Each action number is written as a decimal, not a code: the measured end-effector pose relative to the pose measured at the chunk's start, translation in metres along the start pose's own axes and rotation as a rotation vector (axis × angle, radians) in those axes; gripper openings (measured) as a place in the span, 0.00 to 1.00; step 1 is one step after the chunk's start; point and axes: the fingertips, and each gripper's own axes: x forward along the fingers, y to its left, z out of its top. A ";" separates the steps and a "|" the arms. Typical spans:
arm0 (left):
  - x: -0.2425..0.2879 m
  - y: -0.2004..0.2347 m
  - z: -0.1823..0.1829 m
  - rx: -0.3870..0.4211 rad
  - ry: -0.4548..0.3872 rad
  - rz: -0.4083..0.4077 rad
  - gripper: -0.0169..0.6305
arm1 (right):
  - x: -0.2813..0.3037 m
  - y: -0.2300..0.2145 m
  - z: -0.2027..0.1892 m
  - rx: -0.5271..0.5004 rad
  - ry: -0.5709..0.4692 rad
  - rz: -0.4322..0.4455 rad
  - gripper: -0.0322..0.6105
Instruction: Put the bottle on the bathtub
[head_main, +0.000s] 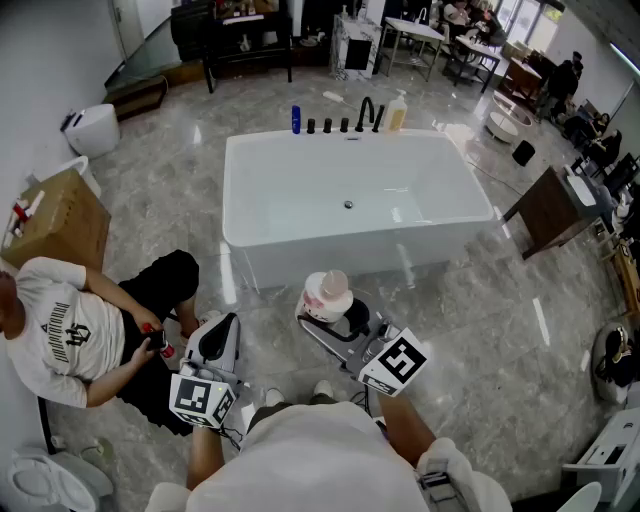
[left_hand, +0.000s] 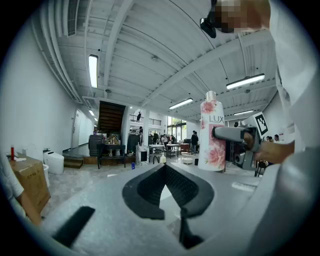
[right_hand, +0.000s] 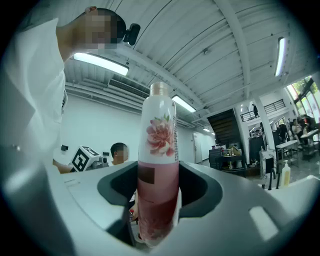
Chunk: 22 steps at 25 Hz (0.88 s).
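Note:
A white and pink flowered bottle (head_main: 328, 295) stands upright in my right gripper (head_main: 336, 316), which is shut on its lower body, just in front of the near wall of the white bathtub (head_main: 330, 255). In the right gripper view the bottle (right_hand: 159, 165) rises between the jaws, which press on both its sides. From the left gripper view the same bottle (left_hand: 212, 132) shows at the right, held level. My left gripper (head_main: 215, 345) hangs lower left of it with its jaws shut and nothing between them; its fingertips (left_hand: 161, 172) meet.
On the tub's far rim stand a blue bottle (head_main: 296, 119), black tap fittings (head_main: 345, 124) and a pale pump bottle (head_main: 397, 112). A person (head_main: 70, 330) sits on the floor at the left, near a cardboard box (head_main: 55, 215). A brown table (head_main: 555, 205) stands right.

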 end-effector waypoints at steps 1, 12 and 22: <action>0.002 -0.003 -0.003 0.006 0.005 -0.008 0.04 | -0.004 0.000 -0.002 0.004 -0.007 -0.002 0.43; 0.014 -0.018 0.009 0.028 -0.032 -0.040 0.04 | -0.028 -0.004 0.002 0.011 -0.056 -0.036 0.43; 0.013 -0.020 0.008 0.041 -0.036 -0.053 0.04 | -0.020 0.005 -0.002 0.018 -0.045 -0.002 0.43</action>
